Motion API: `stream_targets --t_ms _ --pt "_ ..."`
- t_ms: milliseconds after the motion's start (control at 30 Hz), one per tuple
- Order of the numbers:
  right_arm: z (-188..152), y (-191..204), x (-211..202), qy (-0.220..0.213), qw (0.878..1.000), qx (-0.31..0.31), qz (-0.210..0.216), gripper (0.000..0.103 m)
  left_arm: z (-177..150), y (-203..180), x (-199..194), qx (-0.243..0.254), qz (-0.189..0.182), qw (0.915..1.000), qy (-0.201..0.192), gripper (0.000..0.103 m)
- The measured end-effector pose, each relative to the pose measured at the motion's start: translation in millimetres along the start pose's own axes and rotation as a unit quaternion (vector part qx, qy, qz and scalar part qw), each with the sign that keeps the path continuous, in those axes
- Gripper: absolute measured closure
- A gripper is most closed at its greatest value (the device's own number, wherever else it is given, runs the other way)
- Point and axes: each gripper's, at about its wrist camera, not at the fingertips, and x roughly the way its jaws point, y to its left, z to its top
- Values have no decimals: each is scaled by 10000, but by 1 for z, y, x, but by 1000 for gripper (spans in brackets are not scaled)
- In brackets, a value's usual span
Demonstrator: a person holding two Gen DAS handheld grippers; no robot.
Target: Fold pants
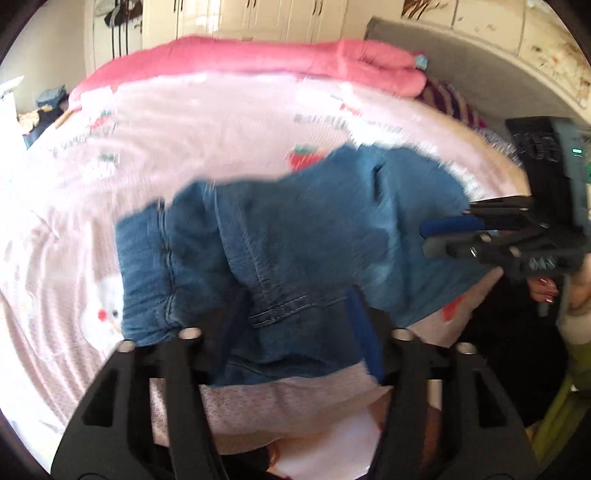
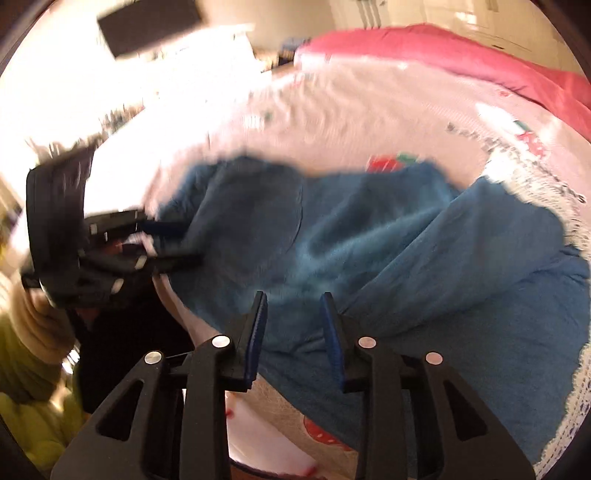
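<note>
Blue jeans [image 1: 295, 229] lie crumpled across a pale pink printed bedsheet [image 1: 184, 122], with the waistband and seams toward the near left. My left gripper [image 1: 297, 295] hangs low over the near part of the jeans, its jaws wide apart with denim lying between the fingers, which do not pinch it. In the right wrist view the jeans [image 2: 369, 251] fill the middle. My right gripper [image 2: 293, 297] stands open just above their near edge, a clear gap showing between its blue pads [image 2: 332, 332]. The left gripper [image 2: 192, 242] straddles the left edge of the jeans.
A folded bright pink quilt [image 1: 295, 59] runs along the far side of the bed, with a striped pillow [image 1: 454, 99] and grey headboard [image 1: 480, 66] at the right. White wardrobes [image 1: 258, 18] stand behind. A person's hand [image 1: 546, 288] holds the right gripper [image 1: 424, 238].
</note>
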Motion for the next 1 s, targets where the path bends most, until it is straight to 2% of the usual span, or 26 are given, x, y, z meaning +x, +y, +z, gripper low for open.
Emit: stream_targets --t_ms 67,167,233,300,367,467,567,600,667,767,833,933,1000 --pt "3 -13 -17 -277 9994 164 -151 64 7 -8 -9 60 -32 9999 -106 44" --pt "9 -32 -39 -579 9967 445 -359 59 20 -23 -13 44 -371 9990 -255 33" --pt "14 -47 -48 -695 9940 616 -571 49 26 -35 -5 38 -682 9975 -192 33" --pt "18 -59 -56 -768 9916 745 -730 47 33 -47 6 28 -937 9956 -63 33" --pt "21 -74 -64 -845 9885 868 -910 41 38 -57 16 14 -951 9954 101 33" --pt "20 -95 -75 -952 9839 1083 -1055 38 41 -61 13 73 -611 9981 13 33" --pt "20 -110 -76 -968 9815 1406 -864 37 39 -47 4 -145 -367 9992 -113 32" --pt "21 -111 -75 -934 9815 1462 -816 36 39 -40 1 -261 -400 9988 -120 32" --pt "30 -110 -74 -947 9817 1460 -774 36 42 -35 2 -395 -712 9967 -54 32" --pt "46 -111 -79 -1028 9822 1353 -806 33 51 -46 17 -281 -873 9958 68 32" --pt "59 -118 -79 -1030 9822 1154 -1065 28 59 -61 31 -119 -1053 9943 148 32" --pt "72 -133 -68 -843 9825 959 -1353 27 66 -81 56 95 -1353 9900 394 33" --pt "75 -145 -58 -716 9817 966 -1479 27 63 -87 69 229 -1238 9908 500 45"
